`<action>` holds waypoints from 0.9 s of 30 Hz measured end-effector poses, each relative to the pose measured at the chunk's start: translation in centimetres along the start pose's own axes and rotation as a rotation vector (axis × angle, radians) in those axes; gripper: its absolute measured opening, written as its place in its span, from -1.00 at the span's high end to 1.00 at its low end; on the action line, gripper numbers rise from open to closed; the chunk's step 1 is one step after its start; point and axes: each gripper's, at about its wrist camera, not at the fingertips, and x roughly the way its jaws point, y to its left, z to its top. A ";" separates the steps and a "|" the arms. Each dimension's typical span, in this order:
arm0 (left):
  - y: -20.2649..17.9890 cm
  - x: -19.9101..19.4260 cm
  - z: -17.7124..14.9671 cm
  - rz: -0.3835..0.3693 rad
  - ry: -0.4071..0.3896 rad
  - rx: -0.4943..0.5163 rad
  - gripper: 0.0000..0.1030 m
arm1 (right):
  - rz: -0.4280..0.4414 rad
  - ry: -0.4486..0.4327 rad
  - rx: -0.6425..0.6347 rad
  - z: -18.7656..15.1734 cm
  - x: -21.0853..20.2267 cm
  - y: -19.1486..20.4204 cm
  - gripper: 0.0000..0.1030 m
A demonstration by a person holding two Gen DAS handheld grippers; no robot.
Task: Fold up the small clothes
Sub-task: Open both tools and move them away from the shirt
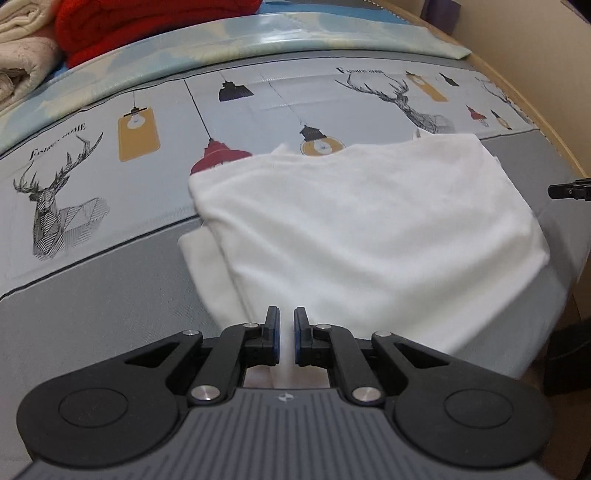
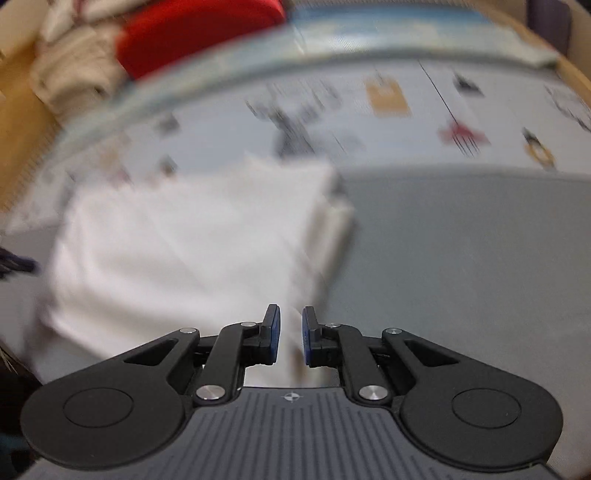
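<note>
A folded white garment (image 1: 369,229) lies flat on a bed sheet (image 1: 110,295) that is grey with a printed band of deer and lamps. My left gripper (image 1: 286,314) hangs over the garment's near left edge, its jaws almost together with only a thin slit between them. White cloth shows through that slit, and I cannot tell whether any of it is pinched. The right wrist view is blurred. In it my right gripper (image 2: 291,314) stands over the near right edge of the garment (image 2: 184,251), jaws a little apart, with the pads not pressing on the cloth. The right gripper's fingers (image 1: 570,190) also poke in at the left view's right edge.
A red blanket (image 1: 147,26) and a cream blanket (image 1: 22,55) are piled at the far left of the bed. A light blue mat edge (image 1: 295,37) runs across the back. A wooden bed frame (image 1: 546,122) borders the right side. Bare grey sheet (image 2: 461,258) lies right of the garment.
</note>
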 end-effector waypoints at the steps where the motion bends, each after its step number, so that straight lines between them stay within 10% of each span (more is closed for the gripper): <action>1: 0.0 0.8 0.3 0.008 0.014 0.004 0.86 | 0.015 -0.022 -0.006 0.6 0.4 0.7 0.70; 10: 2.2 4.7 0.3 0.107 0.150 -0.023 0.68 | -0.184 0.226 -0.105 -0.4 7.2 1.1 0.44; 17: 2.6 2.9 3.7 0.081 -0.029 -0.107 0.69 | -0.146 0.074 -0.017 1.3 4.7 0.3 0.32; 23: 0.7 8.3 3.0 0.186 0.142 -0.003 0.68 | -0.227 0.169 -0.094 1.2 8.3 1.1 0.29; 27: 1.3 5.4 3.5 0.213 0.034 -0.062 0.57 | -0.251 0.075 -0.066 2.5 6.3 2.3 0.26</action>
